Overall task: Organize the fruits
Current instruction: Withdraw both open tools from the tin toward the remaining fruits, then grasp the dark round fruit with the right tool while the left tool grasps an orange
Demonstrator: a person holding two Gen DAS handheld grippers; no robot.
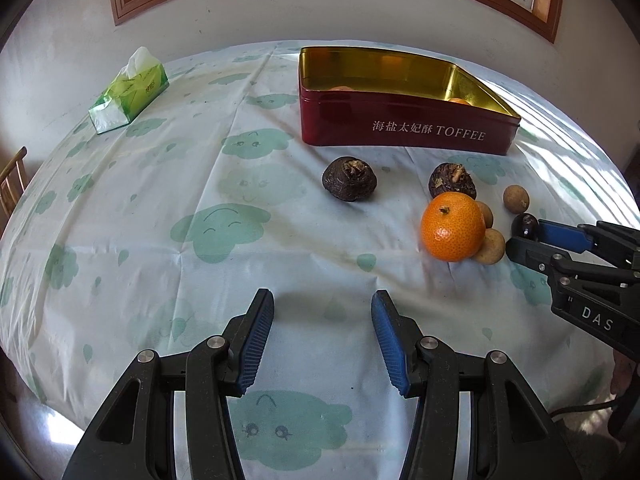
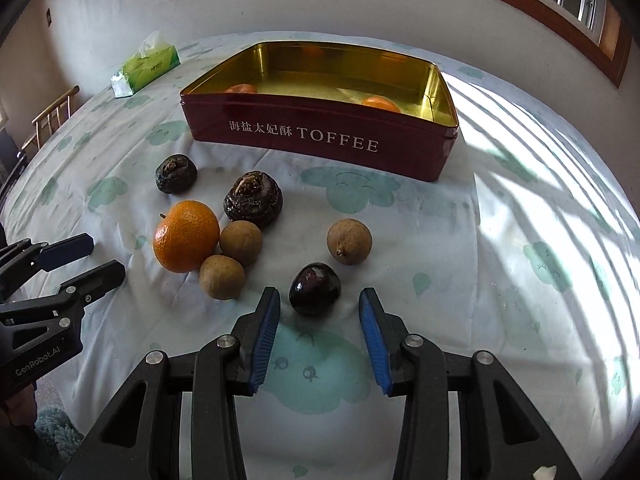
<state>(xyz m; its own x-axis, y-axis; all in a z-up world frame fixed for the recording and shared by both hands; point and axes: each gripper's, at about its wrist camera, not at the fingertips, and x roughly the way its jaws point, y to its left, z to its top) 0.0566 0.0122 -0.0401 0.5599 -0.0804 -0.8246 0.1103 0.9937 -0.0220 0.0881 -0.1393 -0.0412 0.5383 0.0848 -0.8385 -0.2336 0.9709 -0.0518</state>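
Right hand-held gripper [image 2: 319,304] released, straddling the dark plum [image 2: 315,289] to grasp it for the tin [image 2: 316,142]; left hand-held gripper [image 1: 322,308] released, empty.

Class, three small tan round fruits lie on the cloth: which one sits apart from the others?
The tan fruit right of the group lies alone; the other two tan fruits sit beside the orange.

Left gripper [image 1: 323,304]: tilted downward, jaws parted, nothing between the blue pads [image 1: 256,340]. Right gripper [image 2: 319,302]: tilted downward, jaws parted, pads [image 2: 372,332] clear of contact on both sides. The two grippers sit side by side, near each other, not touching.
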